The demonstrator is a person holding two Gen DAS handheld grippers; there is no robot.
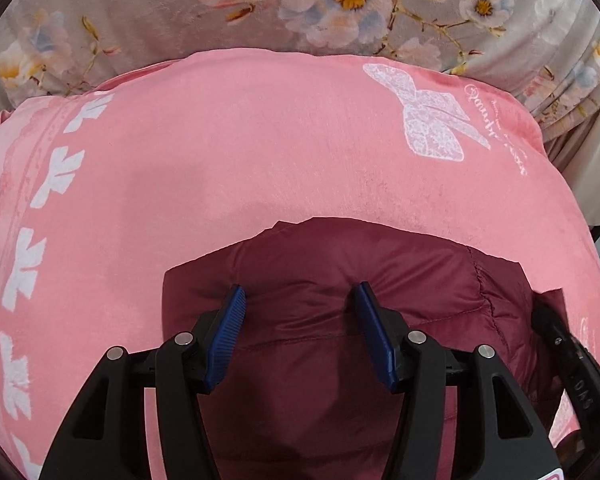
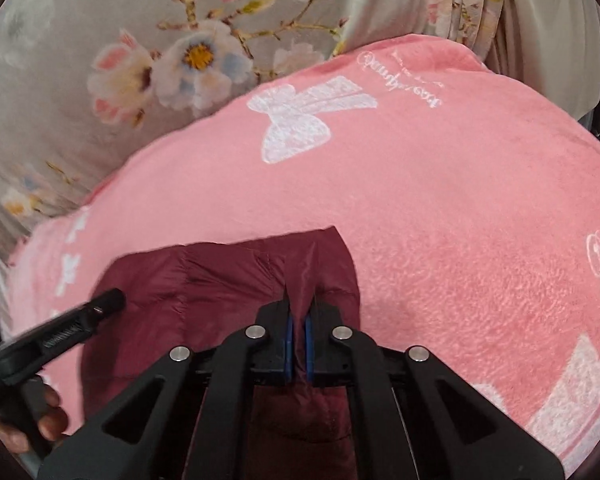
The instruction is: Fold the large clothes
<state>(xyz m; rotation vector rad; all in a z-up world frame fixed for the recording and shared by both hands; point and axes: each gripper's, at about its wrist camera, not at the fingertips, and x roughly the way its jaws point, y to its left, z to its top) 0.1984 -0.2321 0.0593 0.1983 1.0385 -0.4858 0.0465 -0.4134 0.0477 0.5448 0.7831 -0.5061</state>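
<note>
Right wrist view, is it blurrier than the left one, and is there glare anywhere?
Right wrist view: softer, the white bow print and pink fleece blanket look smeared. Left wrist view: sharper, the stitching on the maroon quilted jacket is crisp. No harsh glare in either view. Both show strong fisheye bowing and dark corners.

1. Maroon jacket (image 1: 300, 320): quilted synthetic cloth w/ slight sheen, stitched seams.
2. Pink blanket (image 1: 220, 152): plush fleece, matt, fuzzy nap; white bow prints.
3. Floral sheet (image 2: 100, 60): smooth cloth, soft sheen.
4. Left gripper (image 1: 300, 294): matt black plastic, bright metal pins, ribbed blue pads (image 1: 226, 340).
</note>
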